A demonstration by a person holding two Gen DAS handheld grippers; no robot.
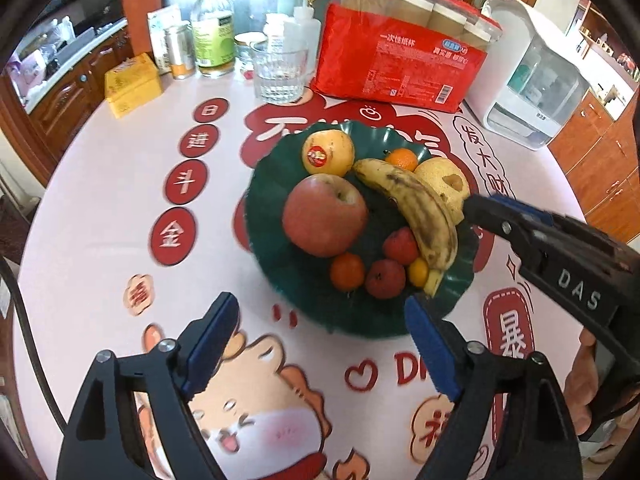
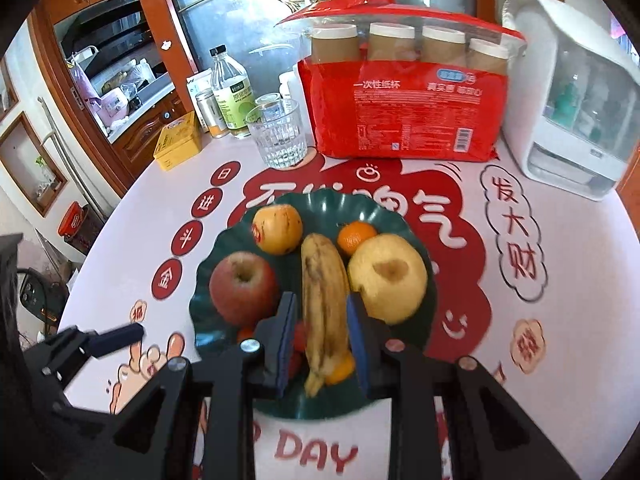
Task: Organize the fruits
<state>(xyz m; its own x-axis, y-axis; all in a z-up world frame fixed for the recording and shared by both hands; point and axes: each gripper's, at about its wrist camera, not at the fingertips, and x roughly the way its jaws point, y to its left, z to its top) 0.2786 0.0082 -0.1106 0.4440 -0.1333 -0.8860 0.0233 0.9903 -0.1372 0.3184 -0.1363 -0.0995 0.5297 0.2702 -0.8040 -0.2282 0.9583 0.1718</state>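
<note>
The left claw [image 1: 320, 300], black with blue pads, stands wide apart with nothing between its fingers, poised over the pale pink printed surface [image 1: 100, 200] at the near rim of a dark green scalloped plate [image 1: 272, 200]. Just beyond it, at the near side of the plate, lie a small orange citrus fruit [image 1: 347, 272], two small red fruits [image 1: 385, 279] and a smaller orange fruit [image 1: 419, 271] tucked against the stem end of a spotted, browning yellow banana [image 1: 412, 208]. The banana runs across the right half of the plate; left of it sits a large red apple [image 1: 324, 216], and behind that a yellow apple with a red sticker [image 1: 328, 152]. The right claw [image 1: 470, 204] has its fingers drawn together on nothing, its tip over the plate's right edge beside a bruised yellow pear [image 1: 444, 180]. From its own camera the banana shows through the narrow slit between the pads, and the small fruits are mostly hidden behind them. A mandarin [image 1: 402, 159] peeks out behind banana and pear. Farther back stand a clear ribbed glass tumbler [image 1: 280, 76], a yellow tin box [image 1: 134, 84], a red pack of paper cups [image 1: 400, 60], and a white plastic appliance [image 1: 536, 80], partly cut off.
</note>
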